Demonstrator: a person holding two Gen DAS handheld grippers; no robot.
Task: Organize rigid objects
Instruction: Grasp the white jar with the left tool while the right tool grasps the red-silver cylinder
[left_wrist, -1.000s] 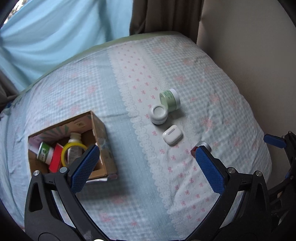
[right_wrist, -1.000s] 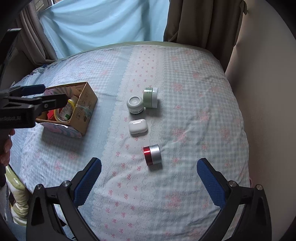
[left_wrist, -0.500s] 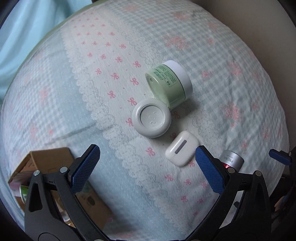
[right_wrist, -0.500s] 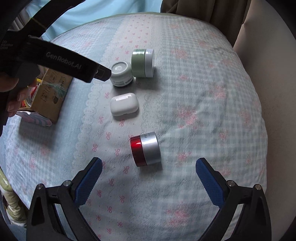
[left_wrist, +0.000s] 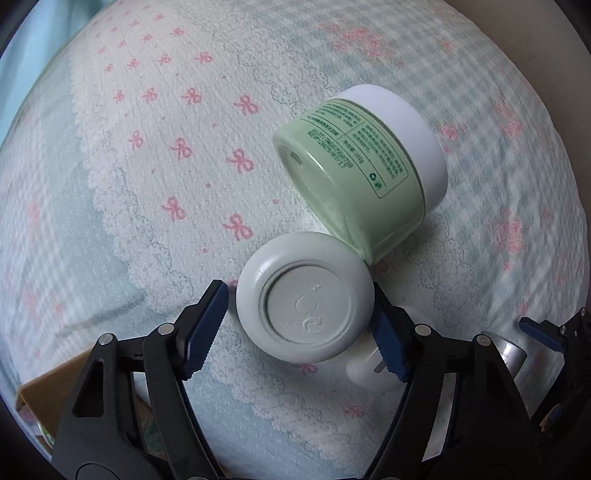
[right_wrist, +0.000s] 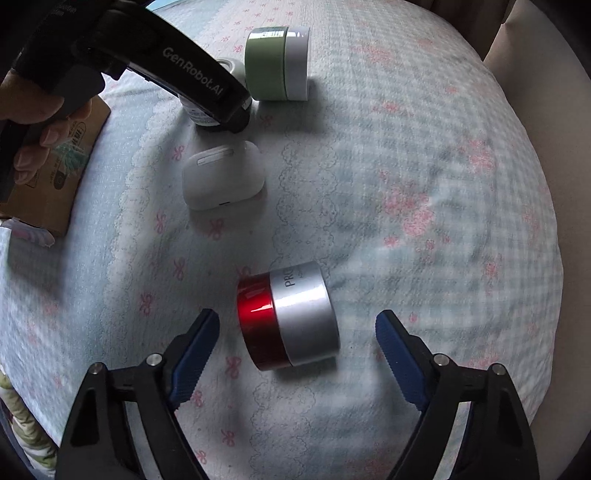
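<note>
Item: grey jar (left_wrist: 303, 300), between my left gripper (left_wrist: 301, 325) pads, right pad touching, left just off, for boxing. My right gripper (right_wrist: 297, 356) gapes empty, straddling the red-and-silver jar (right_wrist: 289, 320).

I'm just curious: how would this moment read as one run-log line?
left gripper: open around grey jar | right gripper: open, straddling red-silver jar | neither gripped

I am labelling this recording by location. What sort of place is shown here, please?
Probably a bedroom. The items lie on a soft, puffy bedspread printed with gingham and pink bows, and cosmetic jars, the green jar and the red and silver jar, rest on it.
</note>
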